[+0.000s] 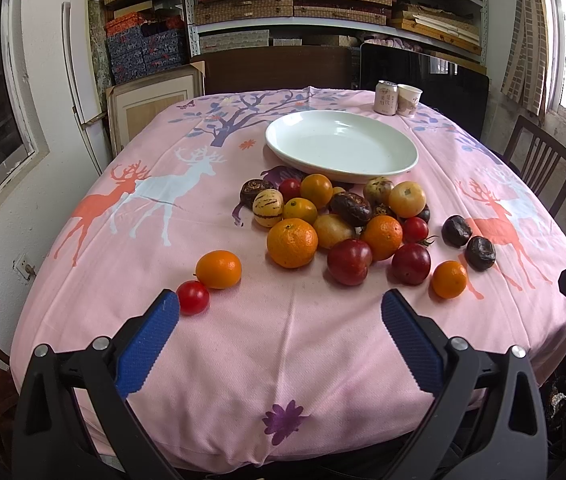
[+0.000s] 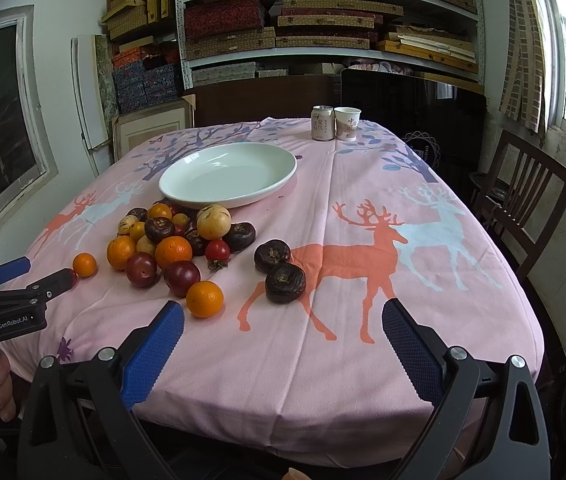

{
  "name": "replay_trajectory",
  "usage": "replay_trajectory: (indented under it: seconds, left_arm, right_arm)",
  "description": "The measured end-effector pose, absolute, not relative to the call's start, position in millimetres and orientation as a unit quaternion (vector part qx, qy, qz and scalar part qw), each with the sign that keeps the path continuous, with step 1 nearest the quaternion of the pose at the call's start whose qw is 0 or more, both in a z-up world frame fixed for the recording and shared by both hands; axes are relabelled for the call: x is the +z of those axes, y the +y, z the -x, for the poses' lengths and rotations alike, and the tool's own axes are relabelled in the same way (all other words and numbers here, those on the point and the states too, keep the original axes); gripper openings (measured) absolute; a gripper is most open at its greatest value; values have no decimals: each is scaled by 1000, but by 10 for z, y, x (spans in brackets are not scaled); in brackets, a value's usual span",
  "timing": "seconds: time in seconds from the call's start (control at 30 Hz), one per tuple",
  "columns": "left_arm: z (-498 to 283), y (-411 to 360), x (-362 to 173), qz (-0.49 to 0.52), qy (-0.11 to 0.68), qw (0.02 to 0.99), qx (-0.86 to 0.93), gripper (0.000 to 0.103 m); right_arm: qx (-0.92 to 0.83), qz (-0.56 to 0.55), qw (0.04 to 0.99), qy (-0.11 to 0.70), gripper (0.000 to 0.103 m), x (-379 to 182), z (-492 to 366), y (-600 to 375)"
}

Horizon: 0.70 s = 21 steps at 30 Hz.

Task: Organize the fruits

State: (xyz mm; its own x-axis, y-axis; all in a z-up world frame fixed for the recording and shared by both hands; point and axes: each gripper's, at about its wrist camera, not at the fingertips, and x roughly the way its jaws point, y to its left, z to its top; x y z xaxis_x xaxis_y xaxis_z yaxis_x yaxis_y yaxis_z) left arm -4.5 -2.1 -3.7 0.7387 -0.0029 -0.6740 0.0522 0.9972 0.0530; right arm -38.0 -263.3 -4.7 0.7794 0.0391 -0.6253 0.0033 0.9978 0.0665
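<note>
Both cameras sit at the near edge of the table, raised above it, looking forward and slightly down across the pink tablecloth (image 1: 283,340) toward the shelving (image 1: 323,0) on the far wall.

The left wrist view frames the fruit pile (image 1: 335,220) near centre, with the white plate (image 1: 341,146) just beyond it. The right wrist view stands further right: the same pile (image 2: 171,240) and plate (image 2: 227,176) fall left of centre.

Shared coverage includes the can (image 2: 322,123), the paper cup (image 2: 347,124) and the wooden chair (image 2: 523,200). Each view appears to catch the other gripper at its frame edge, heavily distorted.
</note>
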Motion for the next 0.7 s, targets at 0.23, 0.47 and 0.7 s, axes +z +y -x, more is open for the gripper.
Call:
replay_trajectory:
  seconds: [0.23, 0.47, 0.7]
  left_arm:
    - [44, -27, -103, -36, 368, 929, -10, 99]
    - [-8, 88, -349, -27, 396, 918, -13, 99]
    - [-200, 297, -544, -23, 422, 906, -7, 99]
  right_arm:
    - [38, -33, 936, 348, 99, -136, 301, -2582]
    - [99, 22, 918, 384, 80, -486, 59, -2353]
    - [140, 50, 903, 403, 61, -686, -274, -2003]
